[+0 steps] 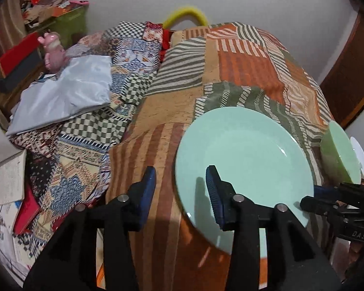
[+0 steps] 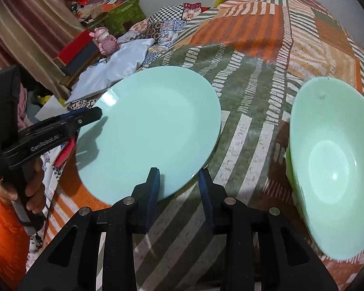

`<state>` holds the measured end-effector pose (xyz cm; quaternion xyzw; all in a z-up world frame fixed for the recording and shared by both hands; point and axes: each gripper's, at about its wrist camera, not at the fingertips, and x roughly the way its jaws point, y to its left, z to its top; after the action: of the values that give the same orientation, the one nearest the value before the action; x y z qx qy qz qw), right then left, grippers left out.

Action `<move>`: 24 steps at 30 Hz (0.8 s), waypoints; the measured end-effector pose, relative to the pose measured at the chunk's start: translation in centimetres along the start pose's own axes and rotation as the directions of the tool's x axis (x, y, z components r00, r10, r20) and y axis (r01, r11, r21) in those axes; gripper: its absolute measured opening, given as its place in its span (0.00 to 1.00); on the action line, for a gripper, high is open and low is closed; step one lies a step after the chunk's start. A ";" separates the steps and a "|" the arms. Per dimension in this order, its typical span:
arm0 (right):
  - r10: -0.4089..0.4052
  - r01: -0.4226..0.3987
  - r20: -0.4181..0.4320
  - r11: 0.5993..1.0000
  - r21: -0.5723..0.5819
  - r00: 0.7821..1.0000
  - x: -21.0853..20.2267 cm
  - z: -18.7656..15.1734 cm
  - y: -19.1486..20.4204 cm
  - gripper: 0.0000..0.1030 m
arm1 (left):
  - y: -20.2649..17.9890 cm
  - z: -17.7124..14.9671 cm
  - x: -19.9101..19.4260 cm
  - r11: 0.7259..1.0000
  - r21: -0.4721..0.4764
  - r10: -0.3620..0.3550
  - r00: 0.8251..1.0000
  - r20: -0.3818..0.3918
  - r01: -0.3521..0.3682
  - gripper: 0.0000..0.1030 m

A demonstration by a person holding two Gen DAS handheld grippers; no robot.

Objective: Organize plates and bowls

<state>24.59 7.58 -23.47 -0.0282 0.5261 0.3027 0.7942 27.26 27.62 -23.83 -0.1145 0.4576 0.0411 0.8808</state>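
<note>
White raised lettering is showing on the black body of the left gripper [image 2: 94, 115] in the right wrist view, reading "GenRoboAI", though the last letters are blurred and I may be misreading them. Smaller print lower on its handle is staying too small to read. In the left wrist view, the right gripper [image 1: 310, 197] is bearing the letters "DAS".

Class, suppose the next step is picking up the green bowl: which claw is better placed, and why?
Probably the right claw: the bowl sits just beside it, while the left claw straddles the plate's far rim.
</note>
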 end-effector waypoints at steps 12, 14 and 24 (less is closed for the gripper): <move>-0.001 0.000 -0.015 0.998 -0.056 1.000 -0.5 -0.5 0.6 0.29 | -0.6 -1.5 -1.2 0.998 -0.019 -0.057 0.998 -0.003 0.057 0.27; 0.015 -0.017 -0.025 0.997 -0.070 1.000 -0.7 -1.0 0.8 0.29 | -0.8 -3.0 -2.4 0.998 -0.017 -0.056 0.998 -0.005 0.056 0.27; 0.060 -0.066 -0.064 0.994 -0.091 0.996 -0.9 -1.9 0.6 0.29 | -1.5 -9.3 -7.0 0.997 -0.012 -0.073 0.997 -0.017 0.073 0.27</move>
<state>22.49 6.95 -23.42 -0.0578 0.5360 0.3510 0.7657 16.08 24.17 -22.99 -0.1362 0.4603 0.0106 0.8772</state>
